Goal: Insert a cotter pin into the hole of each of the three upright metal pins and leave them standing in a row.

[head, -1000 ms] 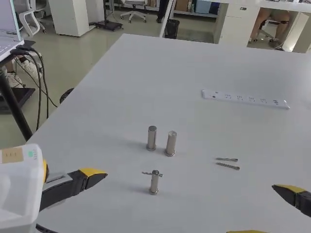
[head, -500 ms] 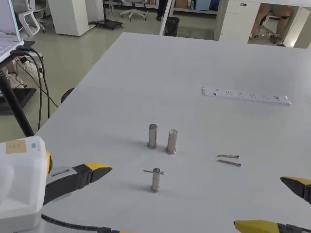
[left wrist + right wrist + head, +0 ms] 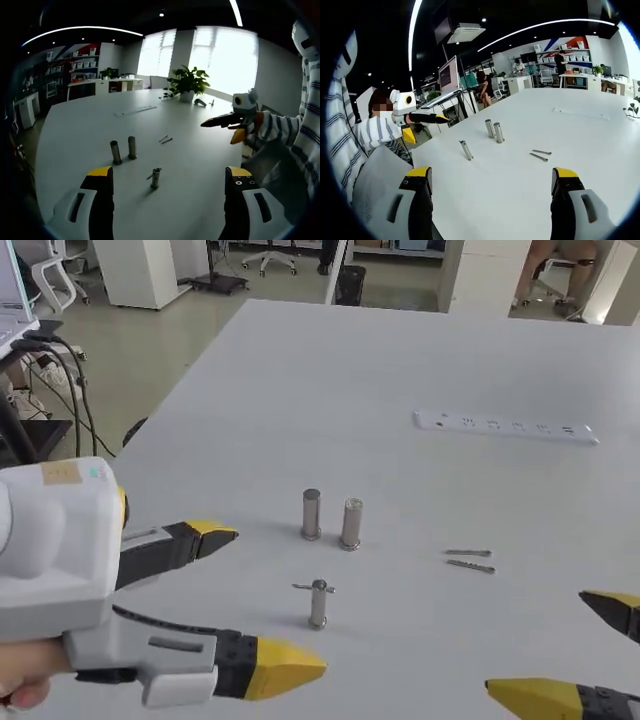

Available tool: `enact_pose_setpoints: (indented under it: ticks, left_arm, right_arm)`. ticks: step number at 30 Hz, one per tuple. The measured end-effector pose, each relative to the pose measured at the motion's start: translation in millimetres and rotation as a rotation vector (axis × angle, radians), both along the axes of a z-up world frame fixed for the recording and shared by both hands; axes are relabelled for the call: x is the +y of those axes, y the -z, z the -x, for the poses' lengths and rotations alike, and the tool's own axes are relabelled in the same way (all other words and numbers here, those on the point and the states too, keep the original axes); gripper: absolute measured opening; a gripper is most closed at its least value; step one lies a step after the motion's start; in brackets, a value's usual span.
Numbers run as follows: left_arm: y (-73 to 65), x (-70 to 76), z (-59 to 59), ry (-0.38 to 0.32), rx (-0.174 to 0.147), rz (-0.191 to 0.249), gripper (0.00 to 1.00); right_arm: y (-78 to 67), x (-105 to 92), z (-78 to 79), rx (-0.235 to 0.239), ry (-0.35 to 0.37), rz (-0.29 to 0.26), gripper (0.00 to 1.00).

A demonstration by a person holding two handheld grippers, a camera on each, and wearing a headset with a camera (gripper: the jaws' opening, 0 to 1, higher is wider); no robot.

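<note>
Two bare metal pins [image 3: 311, 514] [image 3: 351, 523] stand upright side by side on the white table. A third pin [image 3: 319, 603] stands nearer me with a cotter pin [image 3: 311, 588] through its top. Two loose cotter pins [image 3: 468, 559] lie to the right. My left gripper [image 3: 280, 600] is open, low on the left, its yellow tips short of the third pin [image 3: 155, 178]. At the lower right my right gripper [image 3: 535, 643] is open, nearer me than the loose cotter pins [image 3: 539, 154]. Nothing sits between either pair of jaws.
A white power strip [image 3: 505, 427] lies farther back on the table [image 3: 330, 390]. The table's left edge drops to a floor with cables [image 3: 70, 390]. Desks, chairs and a seated person [image 3: 375, 130] are around the room. A potted plant [image 3: 187, 82] stands at the far end.
My left gripper has risen and moved forward, so both its jaws now show beside the third pin. The right gripper's lower jaw has come into view. The pins have not moved.
</note>
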State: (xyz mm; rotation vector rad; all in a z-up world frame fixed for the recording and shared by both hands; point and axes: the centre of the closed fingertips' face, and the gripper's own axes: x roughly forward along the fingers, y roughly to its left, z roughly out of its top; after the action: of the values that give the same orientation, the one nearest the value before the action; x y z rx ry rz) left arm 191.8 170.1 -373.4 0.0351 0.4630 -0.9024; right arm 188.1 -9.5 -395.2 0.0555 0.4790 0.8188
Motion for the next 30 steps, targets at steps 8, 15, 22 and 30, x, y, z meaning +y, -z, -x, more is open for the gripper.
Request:
enact_pose_setpoints:
  ticks: [8, 15, 22, 30]
  left_arm:
    - [-9.5, -5.8, -23.2, 0.027, -0.018, 0.013, 0.87]
    - [-17.5, -6.3, -54.2, 0.022, -0.054, 0.004, 0.85]
    - [-16.3, -6.8, -75.8, 0.021, -0.074, -0.026, 0.82]
    - [-14.8, -8.3, -97.7, -0.024, -0.042, 0.048, 0.74]
  right_arm:
    - [3.3, -5.0, 1.4, 0.011, 0.011, 0.003, 0.97]
    - [2.7, -10.2, 1.9, 0.010, 0.021, 0.008, 0.97]
    - [-4.2, -14.0, 0.3, -0.008, 0.036, 0.009, 0.97]
    - [-5.7, -15.3, 2.3, -0.013, 0.039, 0.012, 0.96]
